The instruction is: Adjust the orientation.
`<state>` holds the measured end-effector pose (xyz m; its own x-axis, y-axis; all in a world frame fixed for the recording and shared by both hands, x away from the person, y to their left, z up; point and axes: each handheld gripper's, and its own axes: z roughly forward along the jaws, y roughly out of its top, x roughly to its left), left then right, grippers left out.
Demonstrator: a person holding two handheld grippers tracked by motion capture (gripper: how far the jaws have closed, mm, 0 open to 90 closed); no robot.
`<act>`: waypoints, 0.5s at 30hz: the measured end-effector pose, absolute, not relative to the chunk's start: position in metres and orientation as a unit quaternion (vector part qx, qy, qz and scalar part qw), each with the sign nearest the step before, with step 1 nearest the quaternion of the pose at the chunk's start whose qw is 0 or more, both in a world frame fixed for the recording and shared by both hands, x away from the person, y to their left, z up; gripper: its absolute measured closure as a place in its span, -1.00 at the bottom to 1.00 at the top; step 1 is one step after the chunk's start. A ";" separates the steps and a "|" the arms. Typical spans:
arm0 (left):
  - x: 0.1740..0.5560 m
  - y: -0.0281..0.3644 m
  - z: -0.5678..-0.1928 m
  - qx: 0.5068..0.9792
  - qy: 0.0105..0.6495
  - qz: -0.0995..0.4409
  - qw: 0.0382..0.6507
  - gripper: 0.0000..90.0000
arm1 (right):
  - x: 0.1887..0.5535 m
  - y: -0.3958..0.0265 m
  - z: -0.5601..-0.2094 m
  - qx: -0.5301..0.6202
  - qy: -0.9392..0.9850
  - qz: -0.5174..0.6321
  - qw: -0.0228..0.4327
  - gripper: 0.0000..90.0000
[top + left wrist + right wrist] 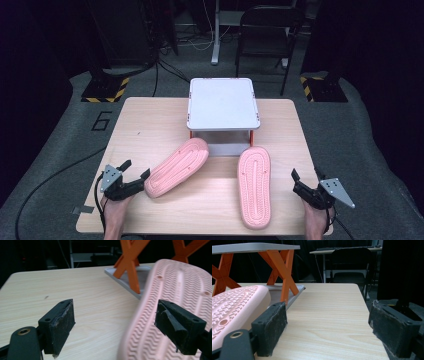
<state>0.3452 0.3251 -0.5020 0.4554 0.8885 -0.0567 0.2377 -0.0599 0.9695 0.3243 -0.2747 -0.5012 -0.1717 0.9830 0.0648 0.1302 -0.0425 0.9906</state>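
I hold my left gripper (134, 178) low at the near left part of the wooden table (150, 120), and its black jaws are spread wide with nothing pinched. Their pads look rough and a bit torn. The left pink slipper (177, 167) lies upside down and slanted, and its near end is just beside my right jaw tip; I cannot tell if they touch. Its sole is soft-looking, with wavy zigzag ridges and small round holes. My right gripper (306, 177) sits by the table's right edge, jaws spread wide too, pinching nothing. The right pink slipper (254, 186) lies sole up, pointing away from me, near that gripper but apart from it. Behind both slippers stands a little stand (223, 103) with a flat white top and orange crossed legs. The smooth pale wood between my grippers is open
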 end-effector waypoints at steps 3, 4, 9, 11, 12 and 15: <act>0.343 0.316 -0.496 0.669 0.399 0.289 0.556 -0.58 | 0.324 -0.275 -0.501 0.499 0.558 0.524 0.406 -0.67; 0.342 0.309 -0.491 0.679 0.378 0.278 0.564 -0.56 | 0.324 -0.276 -0.501 0.497 0.560 0.524 0.407 -0.67; 0.343 0.291 -0.491 0.708 0.352 0.239 0.563 -0.65 | 0.325 -0.275 -0.501 0.499 0.558 0.522 0.409 -0.67; 0.345 0.284 -0.494 0.719 0.343 0.228 0.561 -0.66 | 0.325 -0.275 -0.501 0.498 0.559 0.522 0.409 -0.67; 0.345 0.281 -0.494 0.732 0.337 0.222 0.549 -0.66 | 0.325 -0.275 -0.501 0.498 0.559 0.522 0.409 -0.67; 0.346 0.275 -0.497 0.751 0.323 0.214 0.535 -0.68 | 0.325 -0.275 -0.501 0.498 0.559 0.521 0.409 -0.67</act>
